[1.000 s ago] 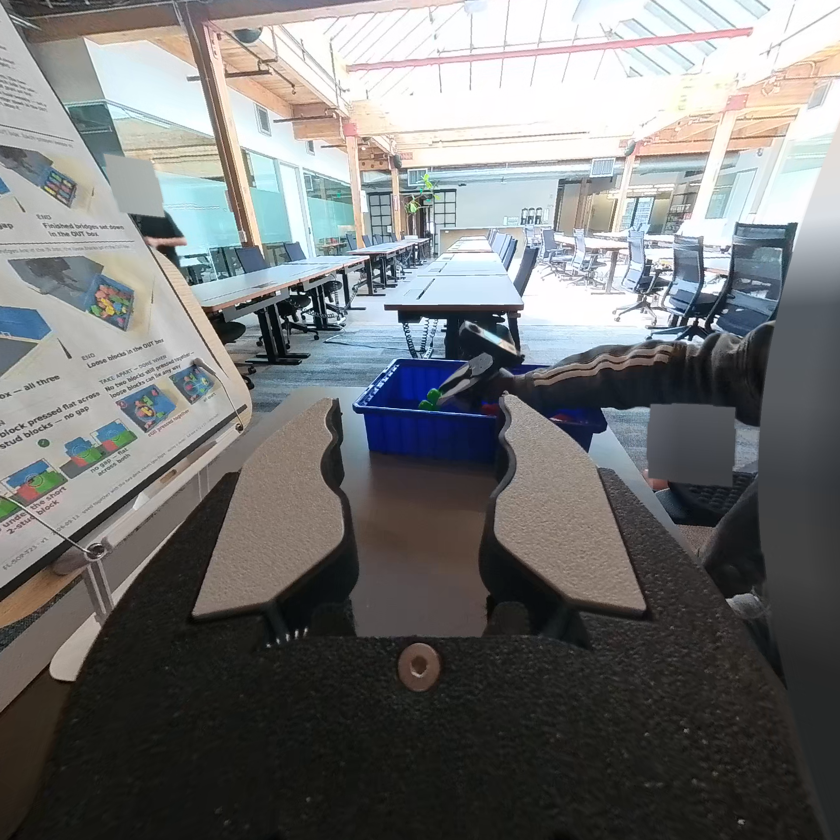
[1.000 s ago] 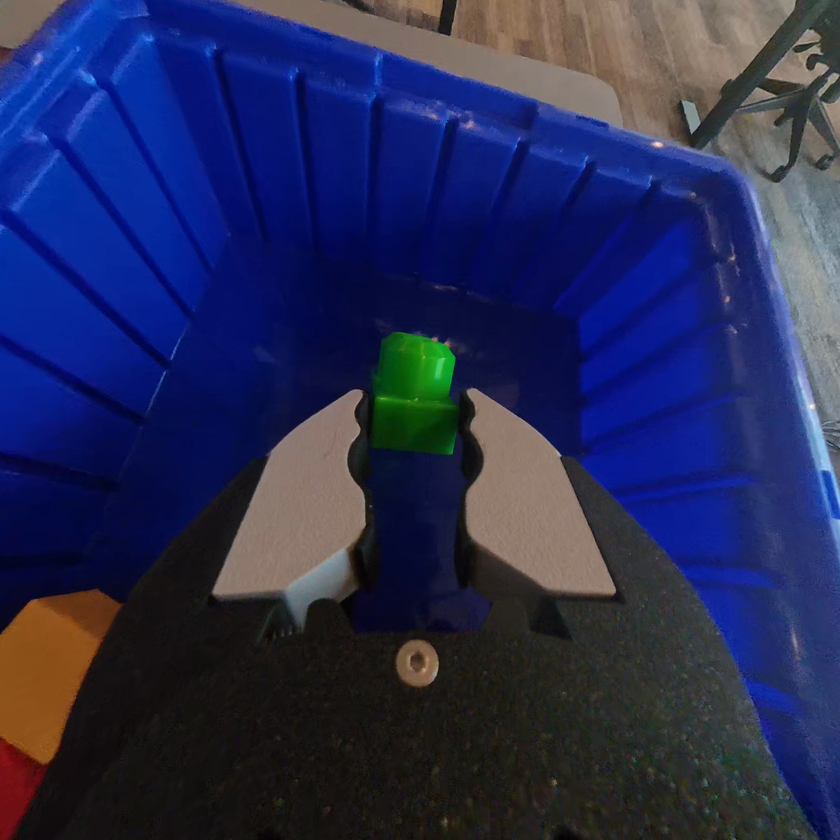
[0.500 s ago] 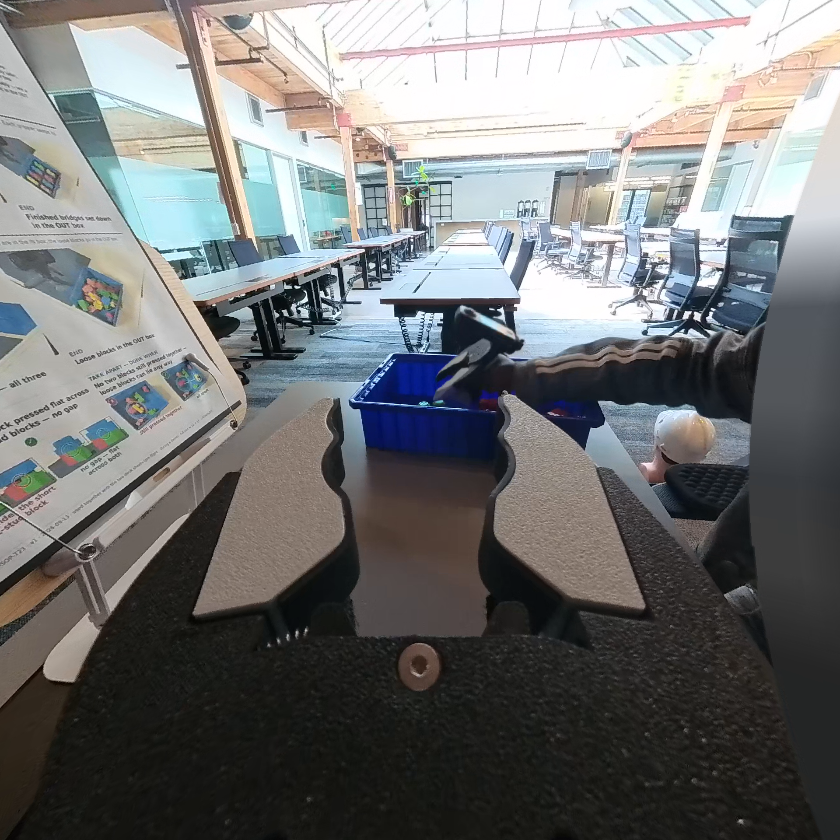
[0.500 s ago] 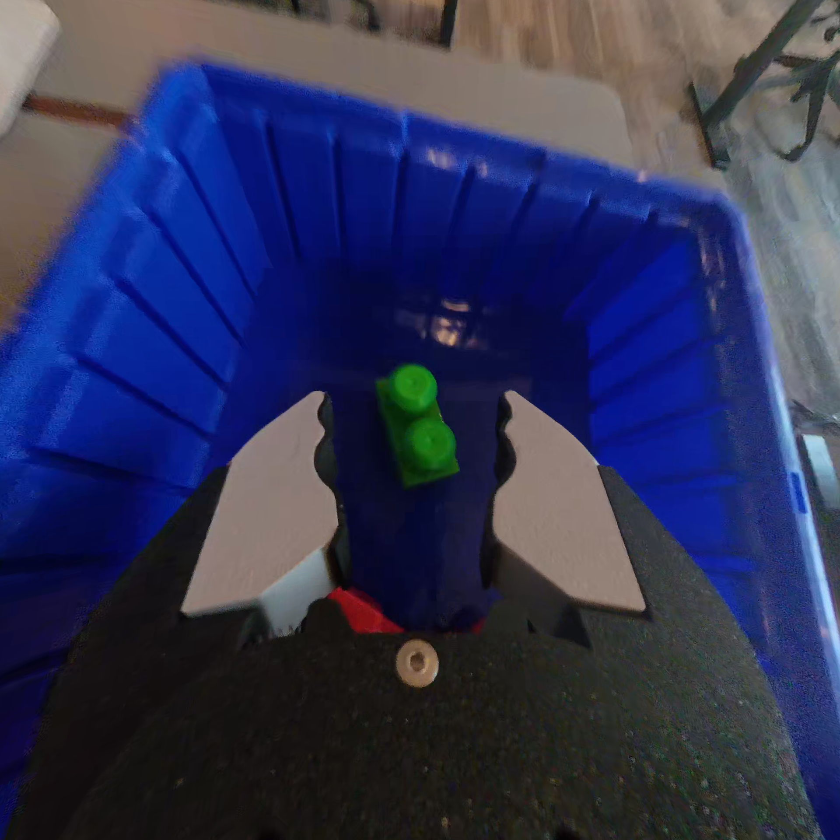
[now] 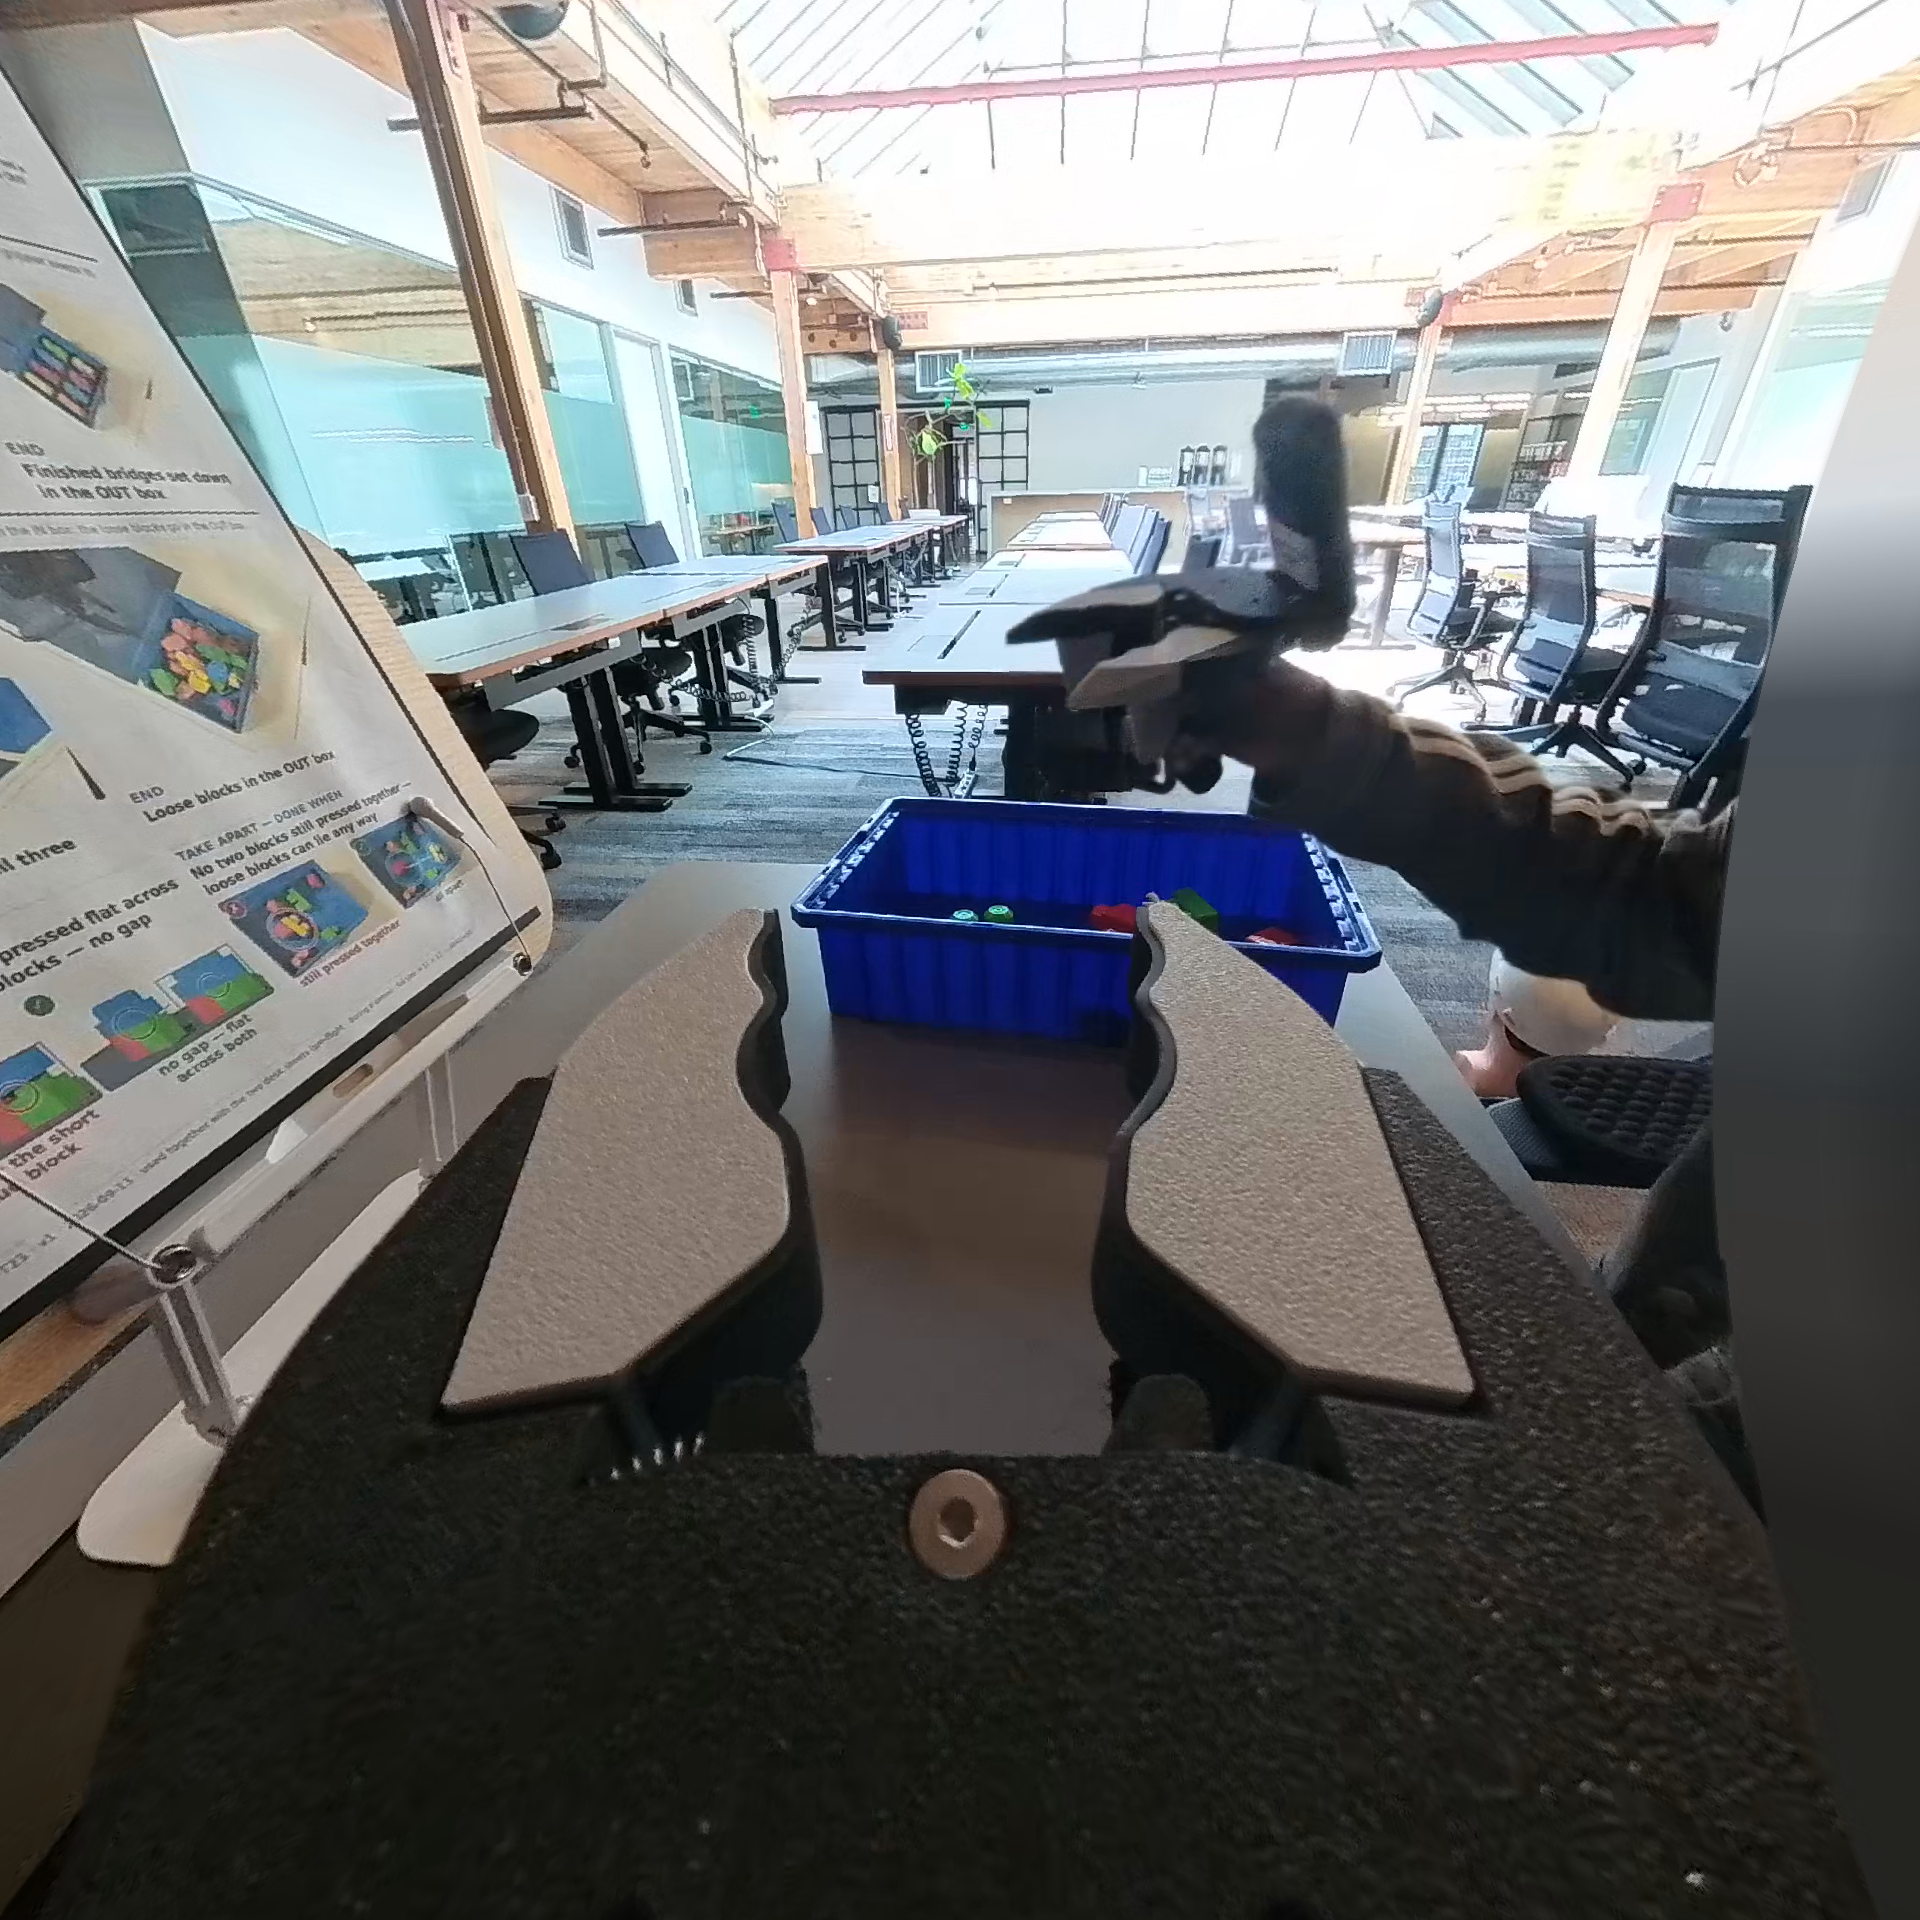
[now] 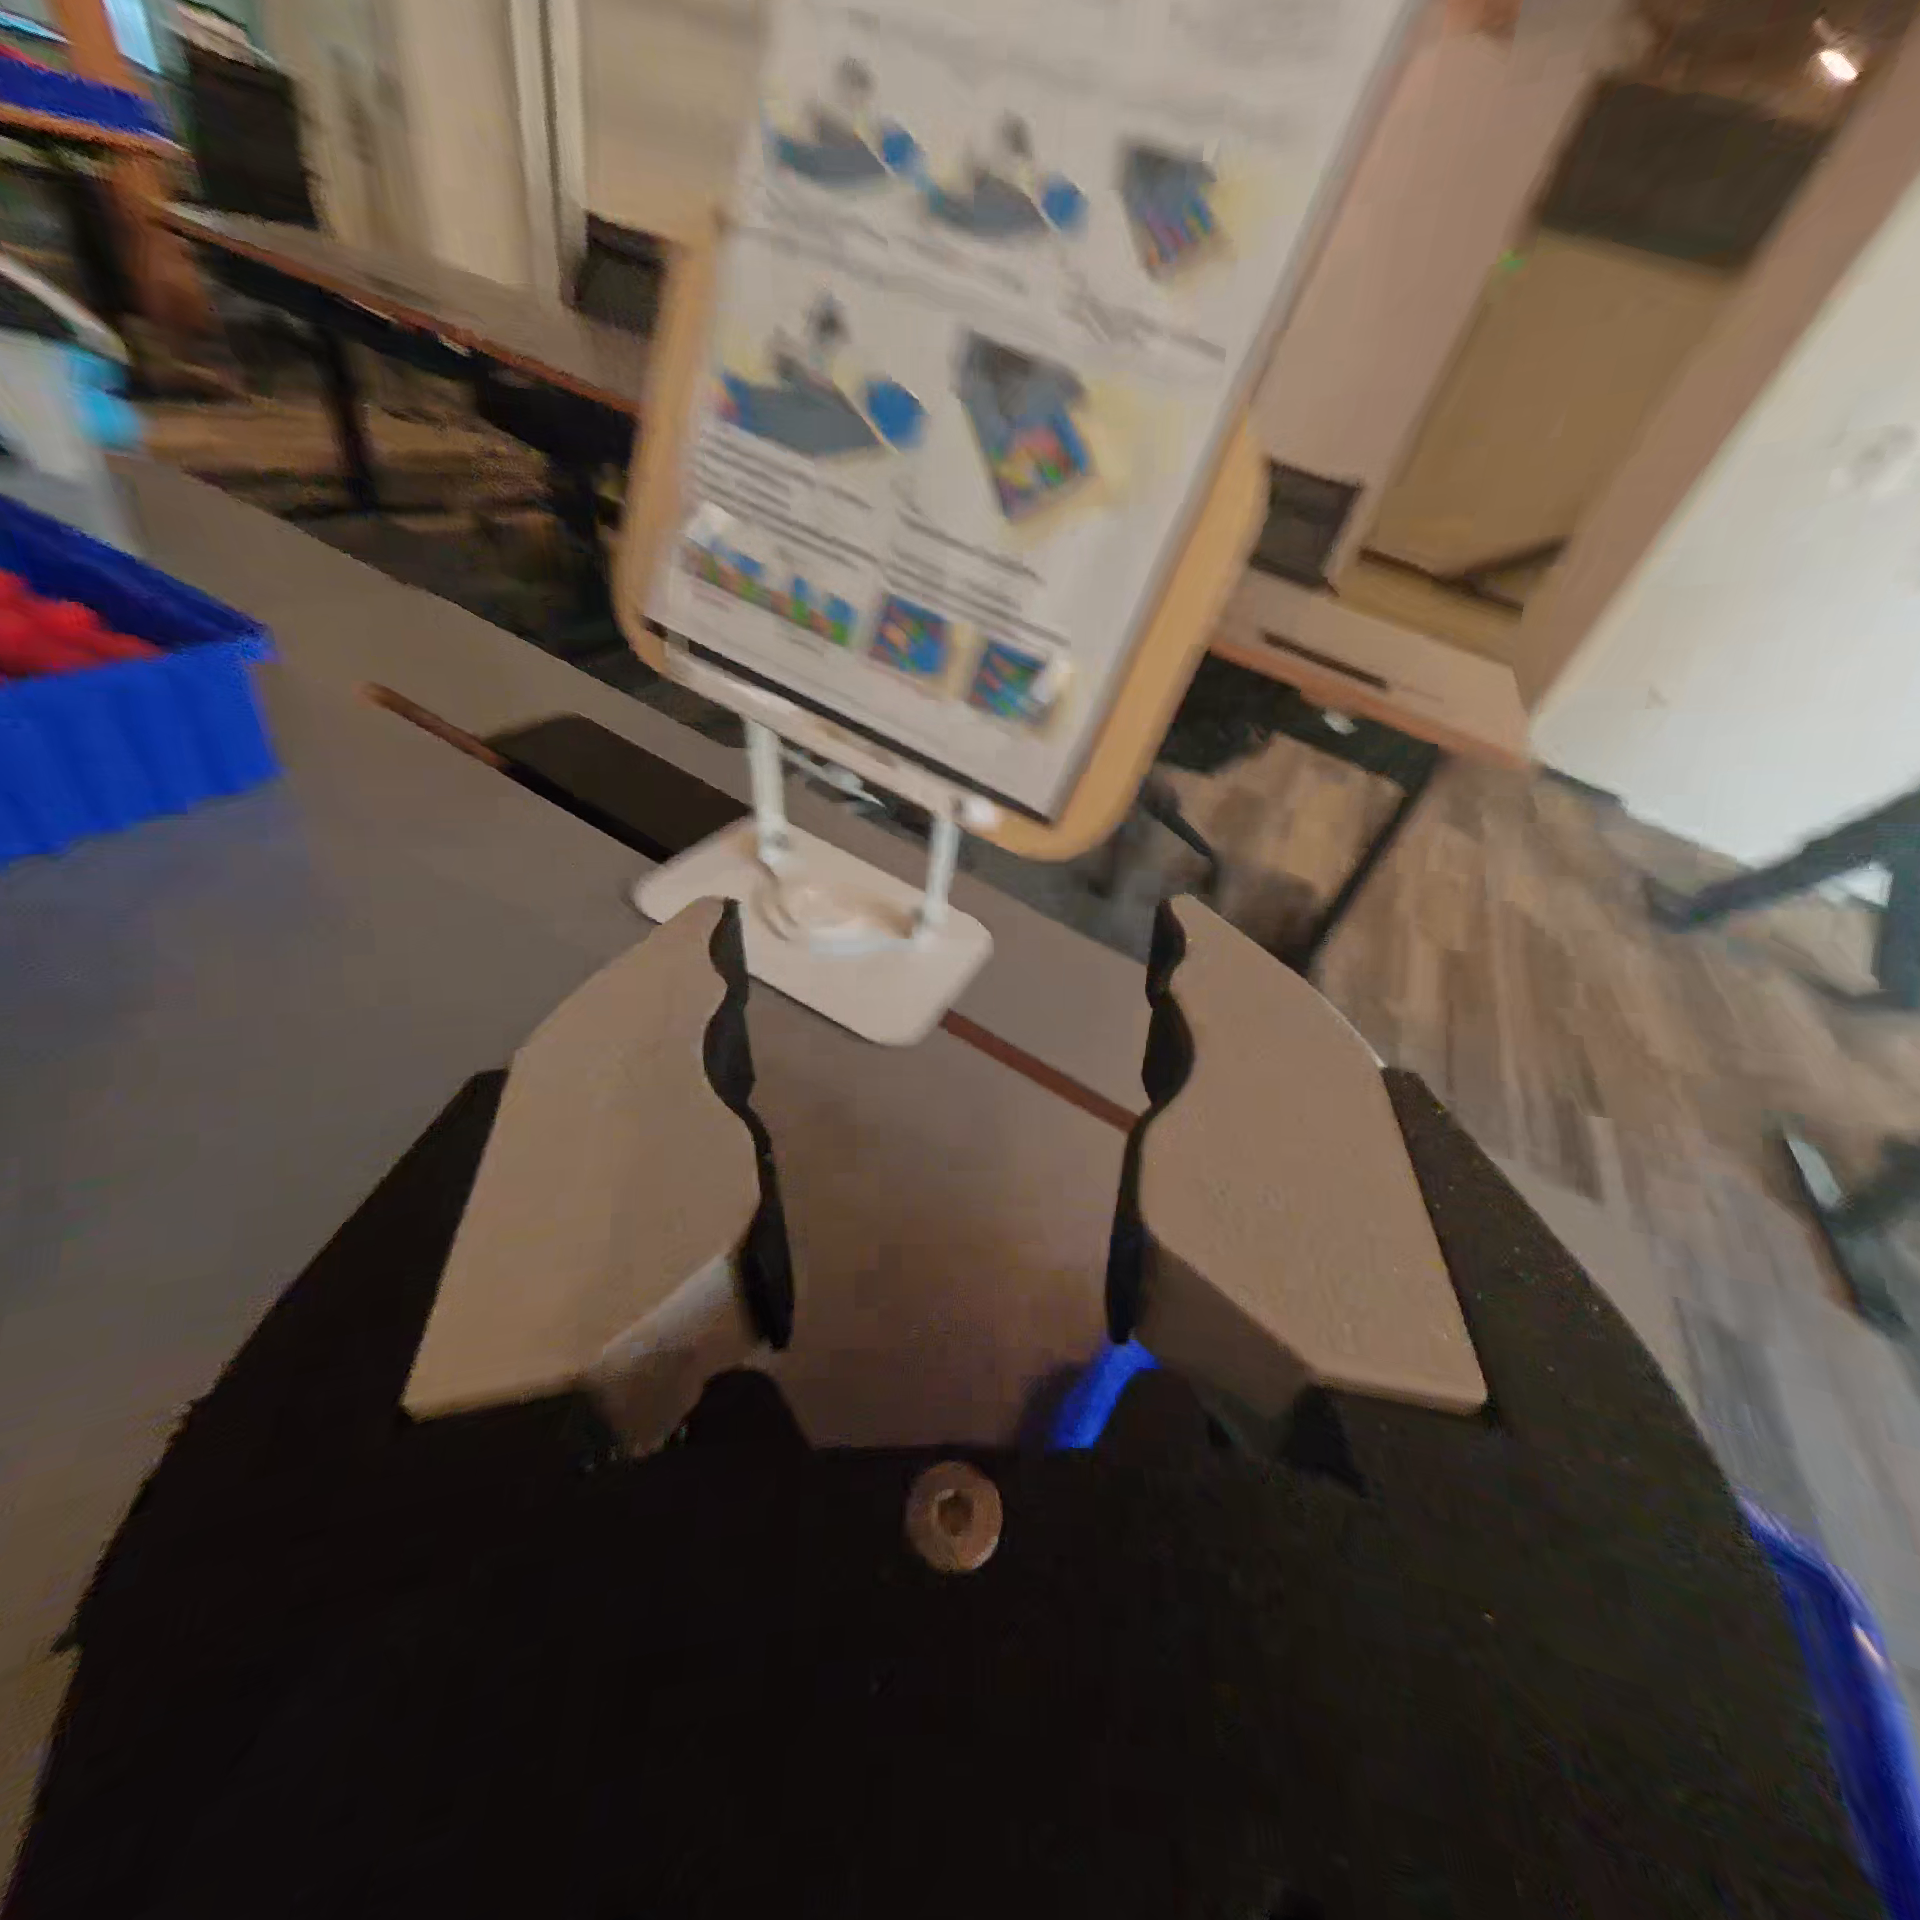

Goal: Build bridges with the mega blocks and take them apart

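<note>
A blue bin (image 5: 1081, 982) stands on the dark table (image 5: 956, 1195) ahead of my left gripper (image 5: 958, 916). It holds loose blocks, among them a green one (image 5: 1000, 912) and a red one (image 5: 1114, 916). My left gripper is open and empty, low over the table, short of the bin. My right gripper (image 6: 943, 914) is open and empty. In the left wrist view it (image 5: 1101, 655) is raised above the bin's far side, held by a sleeved arm (image 5: 1507, 831). Its own view is blurred and faces the instruction board (image 6: 935, 416).
The instruction board on a white stand (image 5: 156, 727) leans at the table's left side. A second blue bin (image 6: 125, 727) with red blocks (image 6: 52, 623) shows at the left of the right wrist view. Office desks and chairs (image 5: 1683, 644) fill the room behind. Across from one pair of fingers to the other is roughly 30 centimeters.
My right gripper opened and left the green block in the bin. It then rose out of the bin and swung round toward the instruction board. My left gripper hardly moved.
</note>
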`<action>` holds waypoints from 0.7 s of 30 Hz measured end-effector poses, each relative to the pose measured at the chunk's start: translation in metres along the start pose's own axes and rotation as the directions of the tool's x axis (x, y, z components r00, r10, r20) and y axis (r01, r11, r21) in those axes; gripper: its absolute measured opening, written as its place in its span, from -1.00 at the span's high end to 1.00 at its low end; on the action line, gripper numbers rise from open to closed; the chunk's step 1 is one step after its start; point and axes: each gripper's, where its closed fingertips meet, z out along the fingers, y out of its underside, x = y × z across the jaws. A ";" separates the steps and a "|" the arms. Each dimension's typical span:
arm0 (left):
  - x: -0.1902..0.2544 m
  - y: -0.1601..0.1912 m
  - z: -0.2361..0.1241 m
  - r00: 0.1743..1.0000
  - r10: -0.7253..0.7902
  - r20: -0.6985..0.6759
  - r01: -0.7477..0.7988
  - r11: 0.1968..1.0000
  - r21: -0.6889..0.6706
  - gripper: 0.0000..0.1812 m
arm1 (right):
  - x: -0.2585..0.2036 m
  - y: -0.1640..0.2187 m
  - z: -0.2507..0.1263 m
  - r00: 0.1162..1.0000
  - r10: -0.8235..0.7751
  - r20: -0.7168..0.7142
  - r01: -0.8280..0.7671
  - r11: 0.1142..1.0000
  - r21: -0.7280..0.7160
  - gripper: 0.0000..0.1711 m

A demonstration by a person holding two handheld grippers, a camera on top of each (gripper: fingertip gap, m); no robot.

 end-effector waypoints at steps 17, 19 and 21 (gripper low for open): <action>0.008 -0.031 -0.007 0.995 0.094 0.025 -0.098 0.970 0.222 0.44 | -0.135 -0.080 0.015 0.875 -0.023 0.484 -0.146 0.940 0.308 -0.03; 0.007 -0.028 -0.004 0.996 0.085 0.027 -0.089 0.976 0.201 0.42 | -0.140 -0.085 0.015 0.869 -0.027 0.495 -0.156 0.932 0.326 -0.02; 0.009 -0.025 -0.001 0.996 0.085 0.019 -0.087 0.980 0.180 0.41 | -0.148 -0.088 0.016 0.852 -0.027 0.522 -0.174 0.927 0.332 -0.04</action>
